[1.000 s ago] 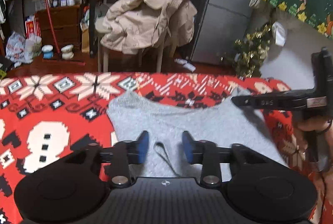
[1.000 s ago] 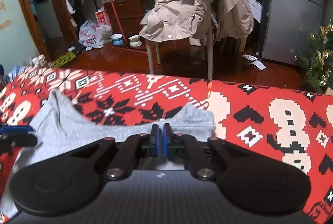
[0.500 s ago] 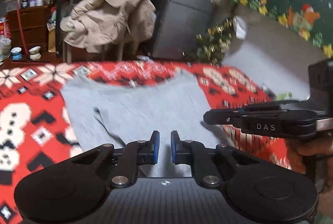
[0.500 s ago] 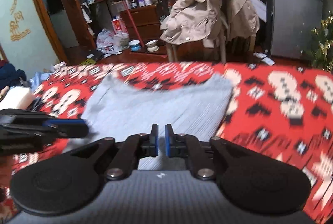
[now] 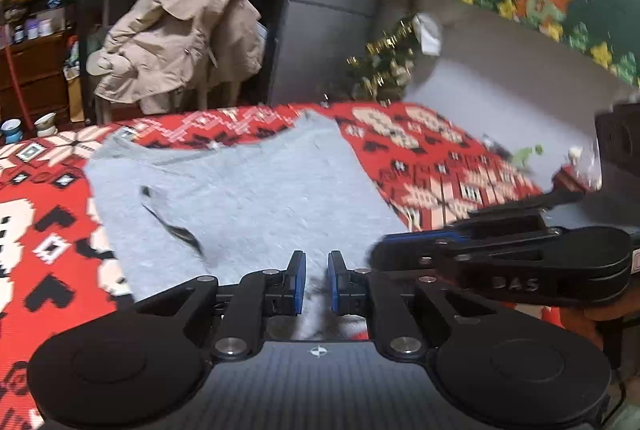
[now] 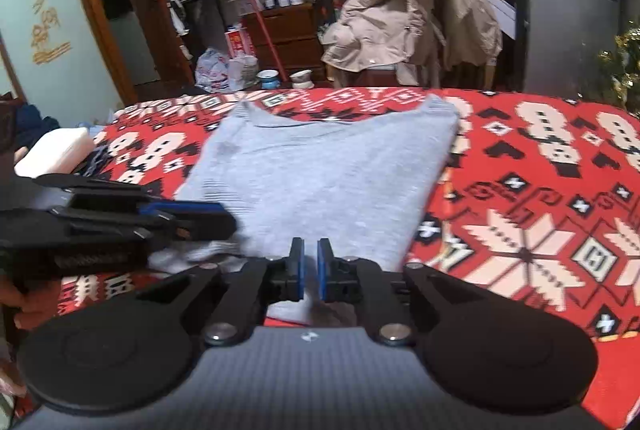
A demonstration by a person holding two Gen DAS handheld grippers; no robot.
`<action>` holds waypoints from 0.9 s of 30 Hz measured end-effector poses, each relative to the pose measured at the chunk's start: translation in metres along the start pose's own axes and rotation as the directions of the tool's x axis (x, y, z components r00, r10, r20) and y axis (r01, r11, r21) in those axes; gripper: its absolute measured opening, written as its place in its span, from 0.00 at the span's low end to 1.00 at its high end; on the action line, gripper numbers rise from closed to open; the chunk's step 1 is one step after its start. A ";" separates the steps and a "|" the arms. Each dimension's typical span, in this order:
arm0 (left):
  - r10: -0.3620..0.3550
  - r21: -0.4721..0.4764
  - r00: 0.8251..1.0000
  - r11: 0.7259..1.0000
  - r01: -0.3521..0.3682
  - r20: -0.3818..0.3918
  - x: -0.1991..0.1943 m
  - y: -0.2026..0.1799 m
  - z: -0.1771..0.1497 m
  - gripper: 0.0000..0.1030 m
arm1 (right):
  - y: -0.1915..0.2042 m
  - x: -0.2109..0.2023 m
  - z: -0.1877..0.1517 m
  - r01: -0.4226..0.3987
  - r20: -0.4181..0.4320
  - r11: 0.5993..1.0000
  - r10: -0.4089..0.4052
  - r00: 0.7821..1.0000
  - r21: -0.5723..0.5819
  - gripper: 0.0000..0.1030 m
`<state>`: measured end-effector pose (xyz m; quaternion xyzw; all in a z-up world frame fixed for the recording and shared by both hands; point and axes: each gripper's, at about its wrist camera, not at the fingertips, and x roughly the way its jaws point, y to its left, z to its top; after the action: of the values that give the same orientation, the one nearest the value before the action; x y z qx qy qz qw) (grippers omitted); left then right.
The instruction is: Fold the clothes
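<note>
Both grippers nearer, right gripper point(image 5: 384, 250) marked "DAS".

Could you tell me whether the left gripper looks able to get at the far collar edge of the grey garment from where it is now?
Probably yes. The left gripper sits at the near hem of the grey garment, and nothing lies on the cloth between it and the collar edge; the right gripper stays off to one side.

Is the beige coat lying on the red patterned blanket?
No, the beige coat hangs over a chair behind the red patterned blanket.
</note>
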<state>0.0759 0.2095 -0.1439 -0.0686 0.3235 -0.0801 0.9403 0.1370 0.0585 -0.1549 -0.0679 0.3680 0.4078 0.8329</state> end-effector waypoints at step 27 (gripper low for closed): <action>0.013 0.045 1.000 0.999 -0.013 -0.004 0.023 -0.034 -0.004 0.12 | -0.010 -0.023 -0.017 0.060 0.010 0.998 -0.061 0.998 0.019 0.03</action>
<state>0.0877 0.1720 -0.1541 -0.0452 0.3241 -0.0813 0.9414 0.1258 0.0300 -0.1539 -0.0692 0.3654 0.3793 0.8473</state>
